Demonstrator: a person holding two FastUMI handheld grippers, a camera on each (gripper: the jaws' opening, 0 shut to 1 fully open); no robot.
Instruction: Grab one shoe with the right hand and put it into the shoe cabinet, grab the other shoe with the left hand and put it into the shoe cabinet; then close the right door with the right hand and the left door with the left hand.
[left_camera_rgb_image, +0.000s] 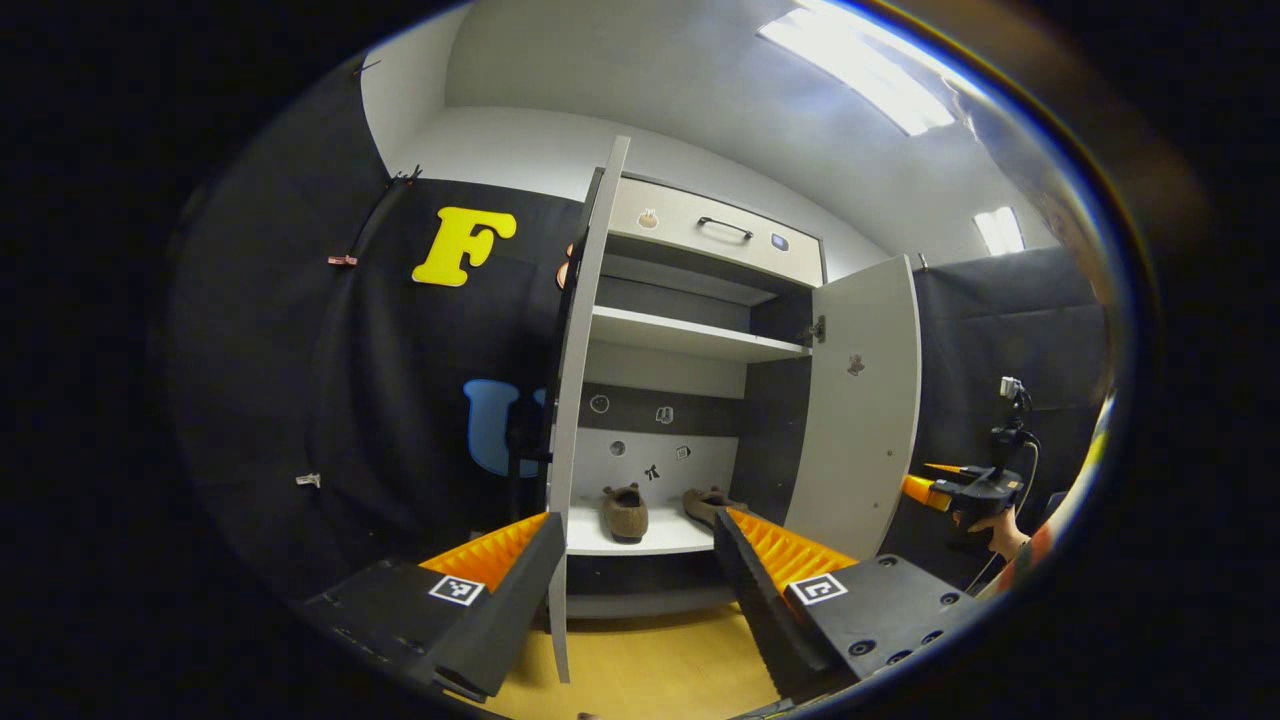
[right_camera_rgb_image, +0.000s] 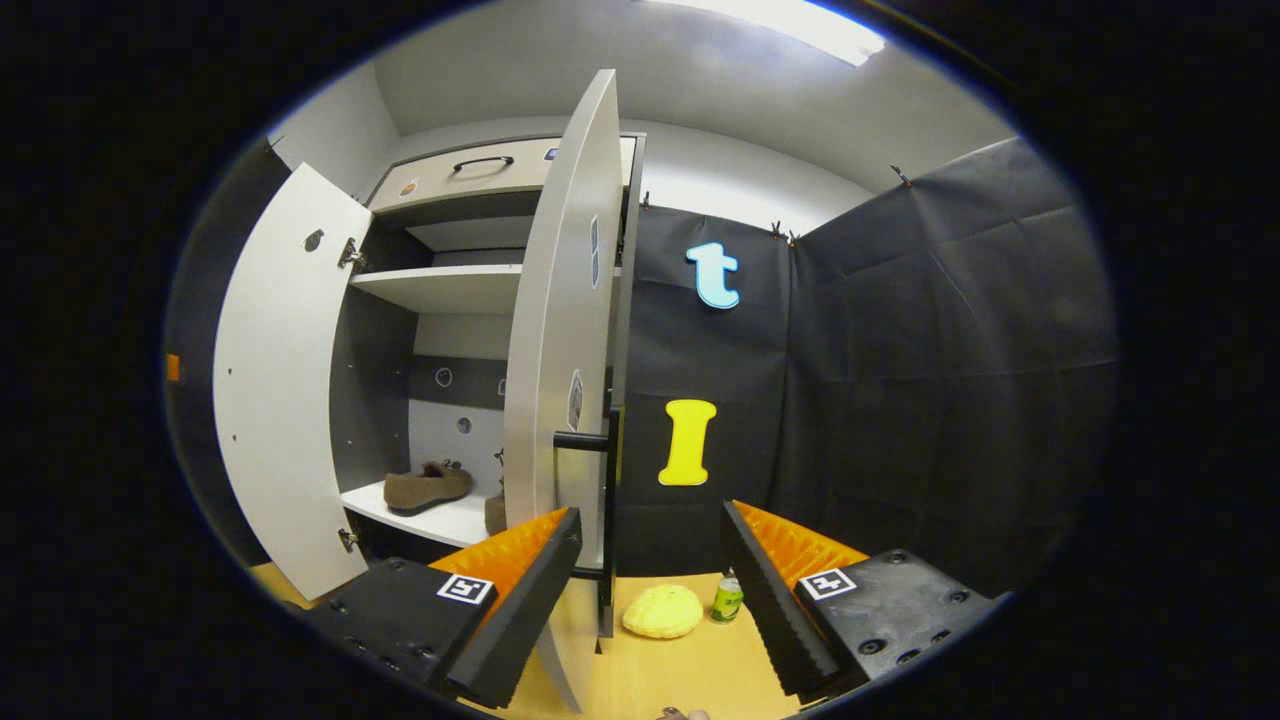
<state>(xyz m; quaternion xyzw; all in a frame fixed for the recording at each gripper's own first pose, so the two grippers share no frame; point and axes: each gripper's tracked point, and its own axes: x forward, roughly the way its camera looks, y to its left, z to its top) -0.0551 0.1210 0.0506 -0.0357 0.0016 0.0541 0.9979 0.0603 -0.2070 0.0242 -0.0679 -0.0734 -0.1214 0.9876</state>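
Observation:
The white shoe cabinet (left_camera_rgb_image: 700, 345) stands with both doors open. Two brown shoes (left_camera_rgb_image: 625, 512) (left_camera_rgb_image: 705, 503) rest side by side on its lower shelf (left_camera_rgb_image: 640, 538). My left gripper (left_camera_rgb_image: 638, 520) is open and empty in front of the cabinet, with the left door's edge (left_camera_rgb_image: 578, 400) just beside its left finger. In the right gripper view, my right gripper (right_camera_rgb_image: 652, 512) is open and empty, near the edge-on right door (right_camera_rgb_image: 560, 350) and its black handle (right_camera_rgb_image: 585, 440). One shoe (right_camera_rgb_image: 425, 487) shows fully there; the other shoe (right_camera_rgb_image: 495, 512) is half hidden by the door.
The right door (left_camera_rgb_image: 865, 400) swings far out, and beyond it a hand (left_camera_rgb_image: 992, 530) holds the right gripper (left_camera_rgb_image: 960, 490). On the wooden floor (right_camera_rgb_image: 690, 660) beside the cabinet lie a yellow bun-like object (right_camera_rgb_image: 662, 610) and a green can (right_camera_rgb_image: 727, 598). Black cloth walls surround the booth.

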